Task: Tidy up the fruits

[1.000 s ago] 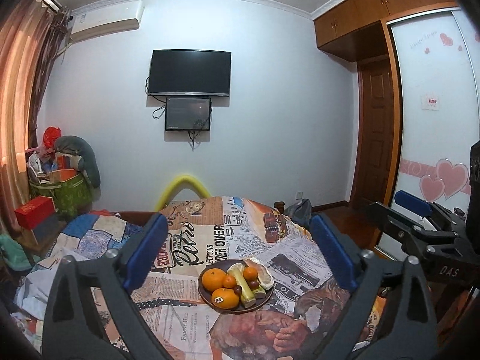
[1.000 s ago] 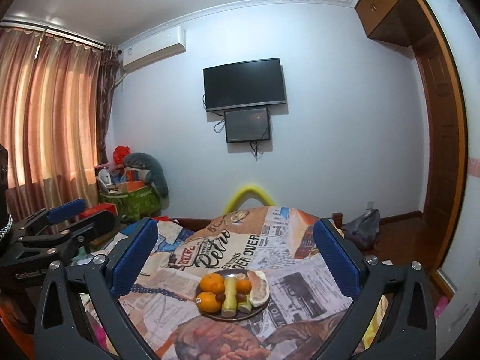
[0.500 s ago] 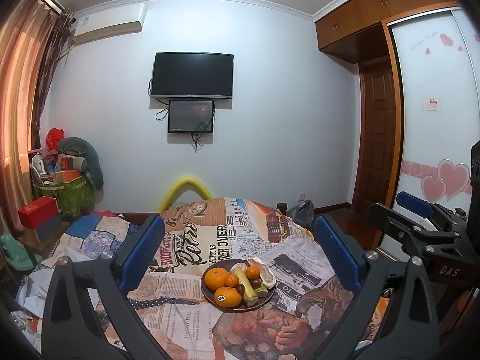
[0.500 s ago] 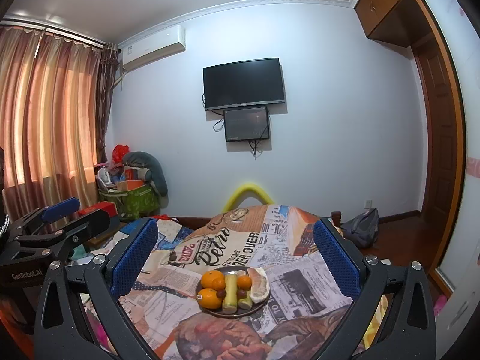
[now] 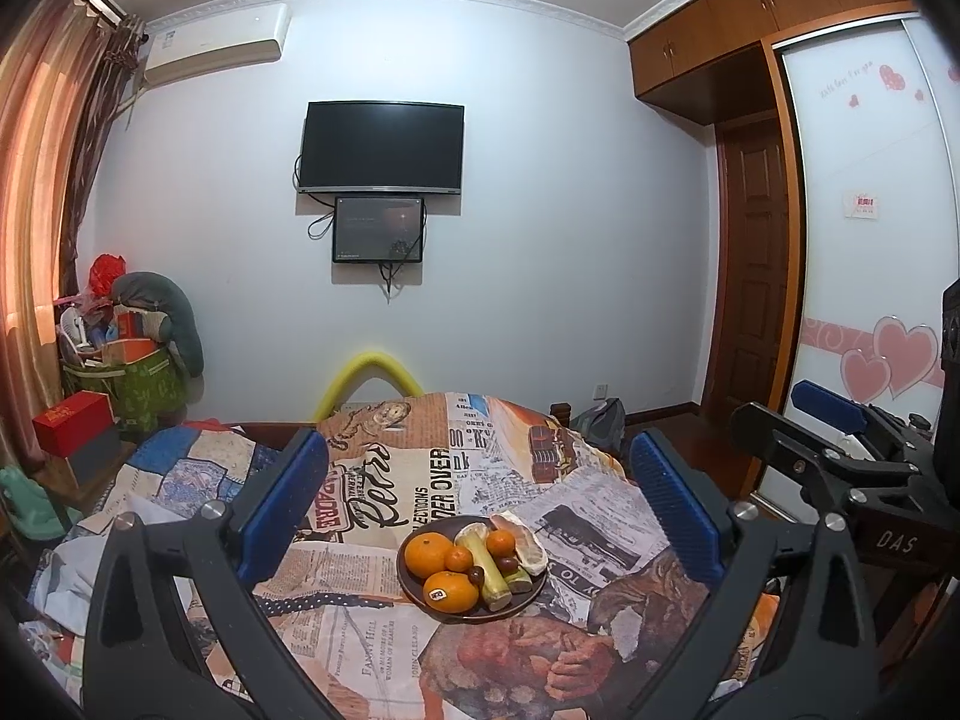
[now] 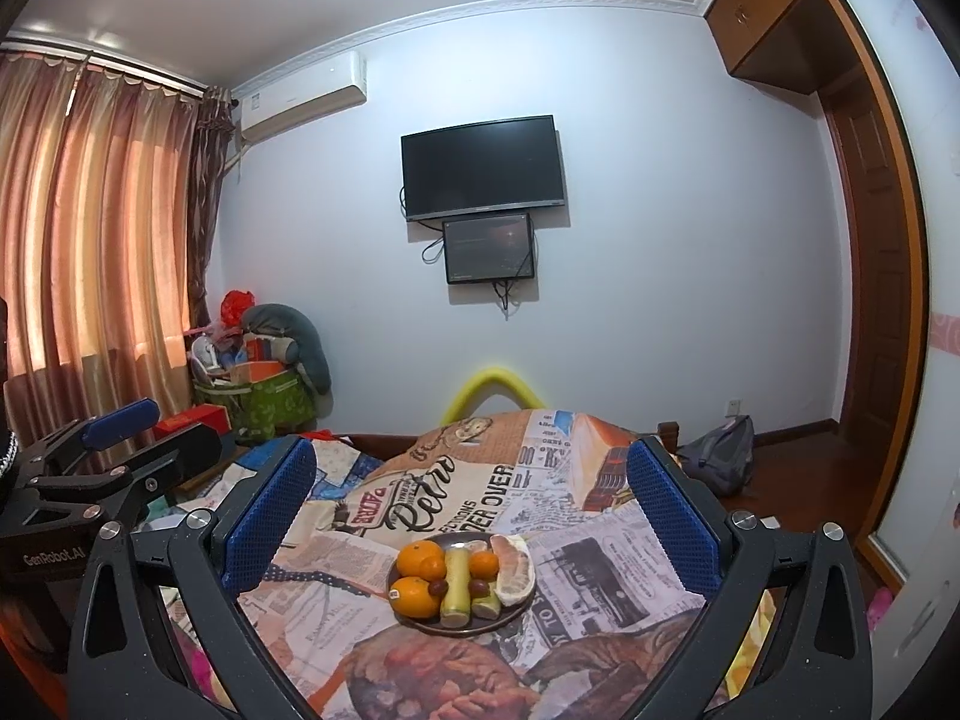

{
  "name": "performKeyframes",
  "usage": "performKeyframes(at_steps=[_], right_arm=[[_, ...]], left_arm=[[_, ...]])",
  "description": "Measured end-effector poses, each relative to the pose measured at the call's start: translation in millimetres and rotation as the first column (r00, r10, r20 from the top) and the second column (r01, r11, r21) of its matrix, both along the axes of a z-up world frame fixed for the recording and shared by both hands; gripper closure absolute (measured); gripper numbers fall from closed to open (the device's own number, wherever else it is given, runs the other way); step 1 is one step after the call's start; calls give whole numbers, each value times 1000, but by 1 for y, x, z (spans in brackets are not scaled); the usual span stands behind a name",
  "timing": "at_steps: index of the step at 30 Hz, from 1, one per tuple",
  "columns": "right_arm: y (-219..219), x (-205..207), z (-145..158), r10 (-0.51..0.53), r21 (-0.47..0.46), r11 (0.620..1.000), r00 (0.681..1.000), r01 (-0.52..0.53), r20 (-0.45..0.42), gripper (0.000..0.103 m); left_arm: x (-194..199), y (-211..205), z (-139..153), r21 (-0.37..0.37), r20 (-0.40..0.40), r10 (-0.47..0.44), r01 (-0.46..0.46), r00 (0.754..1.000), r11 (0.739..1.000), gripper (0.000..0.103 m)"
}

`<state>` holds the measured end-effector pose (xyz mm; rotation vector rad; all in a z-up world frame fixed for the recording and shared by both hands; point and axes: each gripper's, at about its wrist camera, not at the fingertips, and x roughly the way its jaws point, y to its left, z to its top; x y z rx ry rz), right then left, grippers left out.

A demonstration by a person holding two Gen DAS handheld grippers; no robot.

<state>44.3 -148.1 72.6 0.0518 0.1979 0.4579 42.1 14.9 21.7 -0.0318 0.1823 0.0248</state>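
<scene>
A dark round plate (image 5: 474,617) sits on a bed covered with a newspaper-print spread. It holds oranges (image 5: 427,553), small tangerines, green cane sticks (image 5: 487,570), dark grapes and a pomelo wedge (image 5: 528,551). My left gripper (image 5: 480,510) hovers above and short of the plate, open and empty. My right gripper (image 6: 471,516) is also open and empty, looking at the same plate (image 6: 480,627) with its oranges (image 6: 415,597) and pomelo wedge (image 6: 513,570). Each gripper shows at the edge of the other's view.
The printed bedspread (image 5: 384,480) has a blue patchwork quilt (image 5: 180,468) to its left. A green box of clutter (image 5: 132,384) stands by the curtain. A TV (image 5: 381,147) hangs on the far wall. A wardrobe and a door are on the right, with a grey bag (image 6: 720,456) on the floor.
The left gripper's fingers spread a little wider a second ago and have held since. The right gripper and the plate have not visibly moved.
</scene>
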Motion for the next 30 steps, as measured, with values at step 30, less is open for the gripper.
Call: performKeyframes(at_steps=[30], right_arm=[[-1,1,1,-10,-7,1000,1000,11,7,0]], left_arm=[[2,2,-1,-7,-11,-14,14,1000,1000,0]])
